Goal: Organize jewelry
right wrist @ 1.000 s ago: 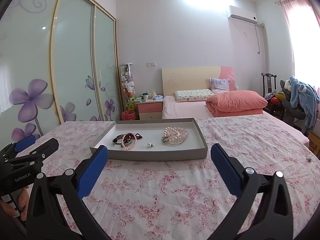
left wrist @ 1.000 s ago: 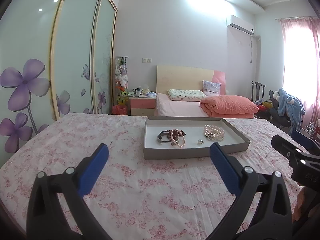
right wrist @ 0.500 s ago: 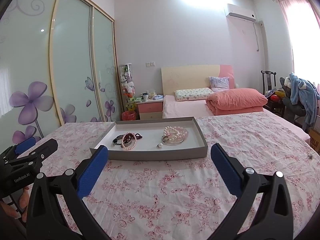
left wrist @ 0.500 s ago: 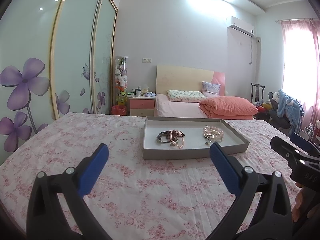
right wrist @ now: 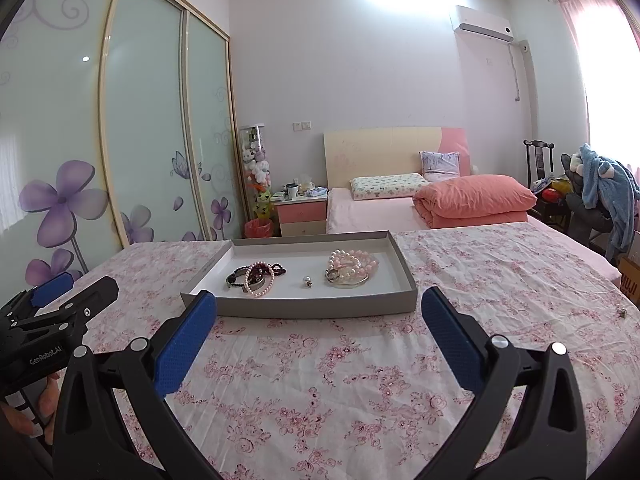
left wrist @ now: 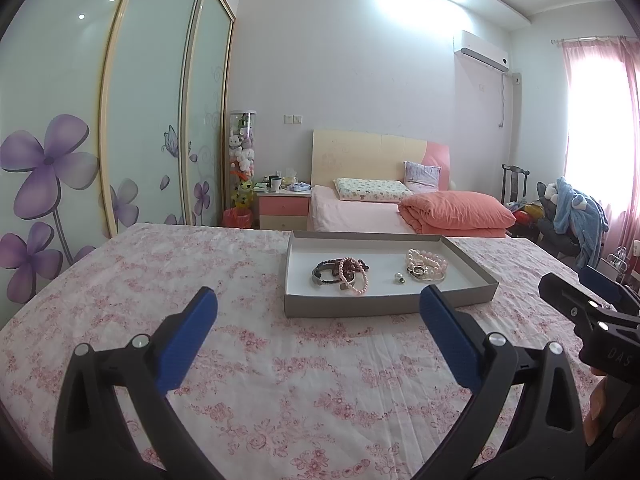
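The left tool (left wrist: 316,320) hung above the flowered pink cloth (left wrist: 280,380) on the bench with its blue-padded fingers (left wrist: 184,340) spread wide and nothing between them. The right tool (right wrist: 320,320) was likewise wide open and held nothing, hovering over the same cloth just short of the grey tray (right wrist: 320,308). The tray lay flat on the cloth ahead of both tools. Inside it, toward the left, a dark bracelet (right wrist: 236,278) and a pink bead bracelet (right wrist: 260,282) lay tangled together with a dark red bead strand (right wrist: 266,269). Toward the right sat a heap of pale pearl bracelets (right wrist: 352,266) with a ring (right wrist: 333,276) resting against it. A small pearl earring (right wrist: 307,280) lay by itself between the two clusters. Far to the right, a tiny metal piece (right wrist: 622,311) lay on the cloth, well apart from the tray.
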`<state>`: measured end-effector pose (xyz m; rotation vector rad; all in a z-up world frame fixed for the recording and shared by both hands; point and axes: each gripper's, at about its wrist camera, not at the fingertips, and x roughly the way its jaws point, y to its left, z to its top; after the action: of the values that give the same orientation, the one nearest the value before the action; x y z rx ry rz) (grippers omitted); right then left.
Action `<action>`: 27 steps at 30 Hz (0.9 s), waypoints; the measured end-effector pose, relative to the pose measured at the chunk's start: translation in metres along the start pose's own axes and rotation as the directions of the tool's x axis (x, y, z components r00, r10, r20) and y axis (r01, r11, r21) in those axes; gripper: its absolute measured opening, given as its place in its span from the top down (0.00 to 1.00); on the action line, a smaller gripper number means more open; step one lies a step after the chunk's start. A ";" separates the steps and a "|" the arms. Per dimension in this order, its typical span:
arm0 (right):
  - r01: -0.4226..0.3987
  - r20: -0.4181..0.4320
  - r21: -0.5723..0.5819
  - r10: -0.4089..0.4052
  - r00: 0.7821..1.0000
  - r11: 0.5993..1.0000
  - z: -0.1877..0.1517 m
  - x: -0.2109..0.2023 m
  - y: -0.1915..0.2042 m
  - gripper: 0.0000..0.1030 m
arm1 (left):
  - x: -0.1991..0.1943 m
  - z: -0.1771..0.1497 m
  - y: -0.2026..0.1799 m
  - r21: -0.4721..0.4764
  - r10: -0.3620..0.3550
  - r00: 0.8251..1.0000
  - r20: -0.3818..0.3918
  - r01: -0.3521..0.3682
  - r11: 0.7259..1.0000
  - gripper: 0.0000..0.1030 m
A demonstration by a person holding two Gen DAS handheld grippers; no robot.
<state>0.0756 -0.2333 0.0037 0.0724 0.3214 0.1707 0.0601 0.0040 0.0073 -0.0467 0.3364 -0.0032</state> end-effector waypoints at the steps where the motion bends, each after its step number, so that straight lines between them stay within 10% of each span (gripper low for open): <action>1: 0.000 0.000 0.000 0.000 1.000 1.000 0.000 0.000 0.000 0.02 | 0.000 0.000 0.000 0.000 0.001 1.000 0.000 -0.001 1.000 0.04; 27: -0.001 -0.006 0.001 0.001 1.000 1.000 -0.002 0.000 0.004 0.02 | 0.000 -0.005 -0.003 -0.003 0.004 1.000 -0.009 -0.004 1.000 0.04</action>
<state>0.0745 -0.2297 0.0022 0.0728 0.3271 0.1721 0.0584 0.0003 0.0025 -0.0492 0.3451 0.0009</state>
